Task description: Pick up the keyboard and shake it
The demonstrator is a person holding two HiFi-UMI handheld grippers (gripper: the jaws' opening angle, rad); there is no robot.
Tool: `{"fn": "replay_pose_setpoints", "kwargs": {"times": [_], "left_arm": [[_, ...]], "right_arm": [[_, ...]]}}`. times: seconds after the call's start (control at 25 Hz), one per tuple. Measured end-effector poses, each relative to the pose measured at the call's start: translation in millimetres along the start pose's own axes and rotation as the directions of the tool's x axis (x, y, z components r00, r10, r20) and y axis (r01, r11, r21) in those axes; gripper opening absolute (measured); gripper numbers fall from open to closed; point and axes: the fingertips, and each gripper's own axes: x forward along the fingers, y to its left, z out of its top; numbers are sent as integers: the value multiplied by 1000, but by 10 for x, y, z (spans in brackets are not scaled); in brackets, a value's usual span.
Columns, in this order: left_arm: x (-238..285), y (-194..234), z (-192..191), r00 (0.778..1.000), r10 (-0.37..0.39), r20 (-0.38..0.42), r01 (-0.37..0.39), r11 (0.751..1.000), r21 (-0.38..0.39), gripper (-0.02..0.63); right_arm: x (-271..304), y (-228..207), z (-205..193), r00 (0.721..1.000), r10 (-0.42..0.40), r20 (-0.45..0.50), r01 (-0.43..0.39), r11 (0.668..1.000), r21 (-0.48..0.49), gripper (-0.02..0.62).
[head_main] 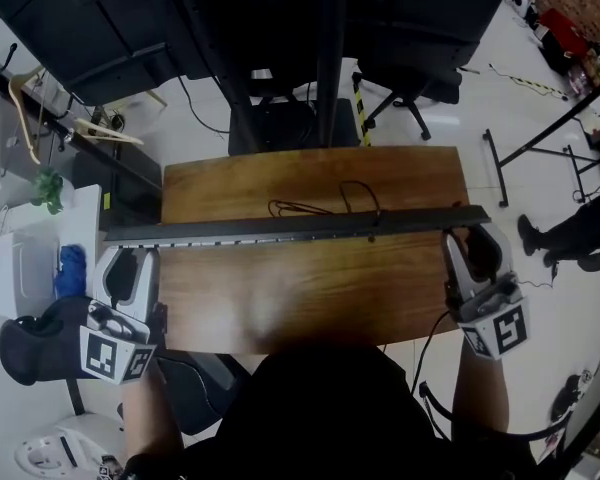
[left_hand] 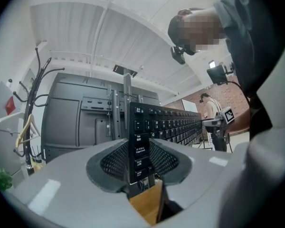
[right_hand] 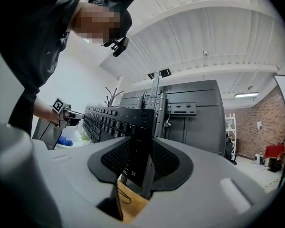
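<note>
Keyboard (head_main: pixel 295 228) held on its long edge, lifted clear above the wooden surface (head_main: pixel 300 298) and spanning it from side to side. Left gripper (left_hand: pixel 140 160): jaws partly apart and clamped on the keyboard's left end, pads pressing across the Tab and Caps Lock column. Right gripper (right_hand: pixel 138 163): jaws likewise clamped on the opposite end, below the round logo. A thin black cable (head_main: pixel 320 206) lies looped on the surface beyond the keyboard.

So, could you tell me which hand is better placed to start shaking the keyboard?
Neither alone: the left claw grips the keyboard at its left end, the right claw at its right end; shake with both.
</note>
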Motion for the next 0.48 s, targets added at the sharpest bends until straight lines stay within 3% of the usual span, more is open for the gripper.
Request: {"fn": "replay_pose_setpoints", "kwargs": {"times": [0.2, 0.48], "left_arm": [[28, -28, 269, 998, -12, 61, 10, 999, 40, 126], [100, -4, 261, 999, -19, 43, 18, 1000, 23, 126]], "right_arm": [[-21, -10, 161, 999, -22, 48, 22, 1000, 4, 133], [-33, -38, 193, 998, -32, 53, 32, 999, -5, 132]]}}
